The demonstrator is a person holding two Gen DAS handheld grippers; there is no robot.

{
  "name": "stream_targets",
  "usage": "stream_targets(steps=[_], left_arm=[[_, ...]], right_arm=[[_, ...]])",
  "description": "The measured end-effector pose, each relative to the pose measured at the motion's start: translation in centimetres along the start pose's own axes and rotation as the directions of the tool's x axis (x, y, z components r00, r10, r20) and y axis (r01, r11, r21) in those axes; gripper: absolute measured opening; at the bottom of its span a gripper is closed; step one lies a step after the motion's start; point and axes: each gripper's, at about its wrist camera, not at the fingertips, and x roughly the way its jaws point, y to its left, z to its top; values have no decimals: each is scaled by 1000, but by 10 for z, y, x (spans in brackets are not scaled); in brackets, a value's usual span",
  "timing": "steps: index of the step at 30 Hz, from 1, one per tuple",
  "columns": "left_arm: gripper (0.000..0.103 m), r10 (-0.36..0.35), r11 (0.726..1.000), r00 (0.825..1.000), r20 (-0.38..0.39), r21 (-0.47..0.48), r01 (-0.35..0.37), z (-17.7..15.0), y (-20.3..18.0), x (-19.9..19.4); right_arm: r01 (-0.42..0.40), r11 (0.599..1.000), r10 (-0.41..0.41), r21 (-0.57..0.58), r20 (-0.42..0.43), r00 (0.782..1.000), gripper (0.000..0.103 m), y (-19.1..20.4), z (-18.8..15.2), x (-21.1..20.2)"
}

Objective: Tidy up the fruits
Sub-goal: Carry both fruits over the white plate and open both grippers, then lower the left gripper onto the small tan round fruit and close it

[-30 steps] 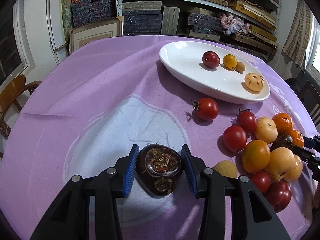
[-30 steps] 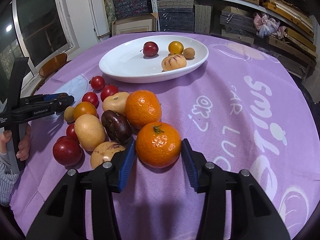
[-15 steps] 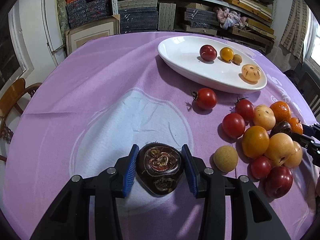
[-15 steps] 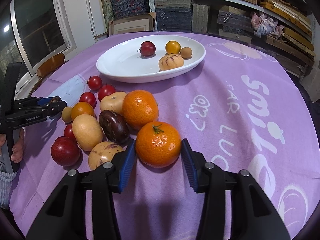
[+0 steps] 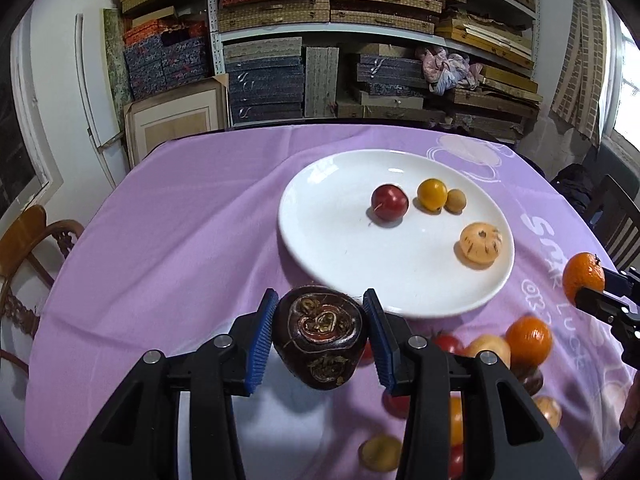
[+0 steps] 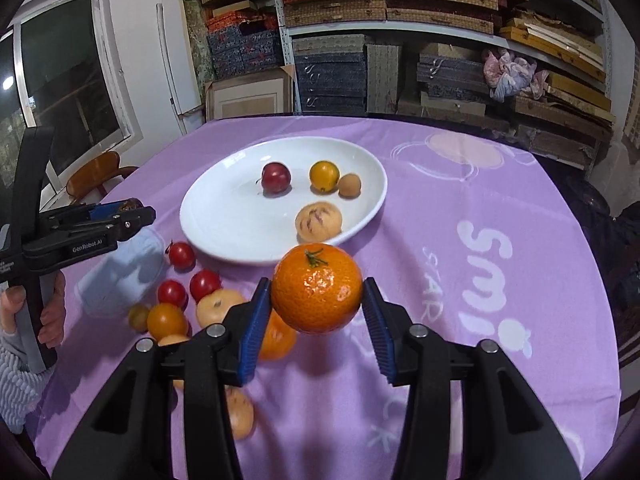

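My left gripper [image 5: 319, 334] is shut on a dark purple fruit [image 5: 319, 336] and holds it in the air just before the near rim of the white plate [image 5: 340, 248]. My right gripper [image 6: 316, 312] is shut on an orange mandarin [image 6: 317, 288], lifted above the table near the plate [image 6: 224, 224]. The plate holds a red plum [image 5: 389, 203], a yellow tomato [image 5: 432, 194], a small brown fruit [image 5: 456, 201] and a tan striped fruit [image 5: 480, 244]. The right gripper with its mandarin also shows at the right edge of the left wrist view [image 5: 584, 276].
A heap of loose fruit lies on the purple cloth: another mandarin [image 6: 276, 336], red tomatoes [image 6: 182, 255], yellow and tan fruits [image 6: 168, 320]. Shelves of boxes [image 5: 280, 76] stand behind the table. A wooden chair [image 5: 36, 236] stands at the left.
Both grippers have risen from the table with their fruits and moved toward the plate. The mandarin has left the heap; the dark fruit has left the cloth.
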Motion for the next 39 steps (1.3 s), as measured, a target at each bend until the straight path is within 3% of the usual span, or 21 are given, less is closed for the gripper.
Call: stream_targets(steps=[6,12,16,20,22,25,27,33,39], left_arm=[[44,-8,1000,999,-52,-13,7,28,-24,52],[44,-6,999,995,-104,-53,0,29,-16,86],[44,-11,998,996,-90,-64,5,26,-8,76],[44,-23,995,998,-58,-99,17,26,6,46],[45,-24,992,999,-43,-123,19,20,15,26],[59,9,991,1000,-18,-135,-11,1,25,-5],[66,32,991,999,-7,-129,-33,-17,27,-20],[69,91,993,996,-21,-67,-93,-74,15,-36],[69,57,998,998,9,-23,-56,-94,8,-39]], right_arm=[[-17,999,17,32,-7,1000,45,4,64,49],[-7,1000,7,-7,-103,995,46,20,88,107],[-11,1000,12,17,-57,998,62,16,90,103],[-18,999,18,50,16,1000,68,5,81,64],[-17,998,13,59,57,998,78,0,70,37],[3,997,-13,75,126,992,95,-4,41,-4],[9,996,-21,84,148,989,95,-6,19,-23],[-35,979,-7,201,206,978,99,-27,-46,-46],[-23,965,-29,261,195,980,99,-49,-51,-45]])
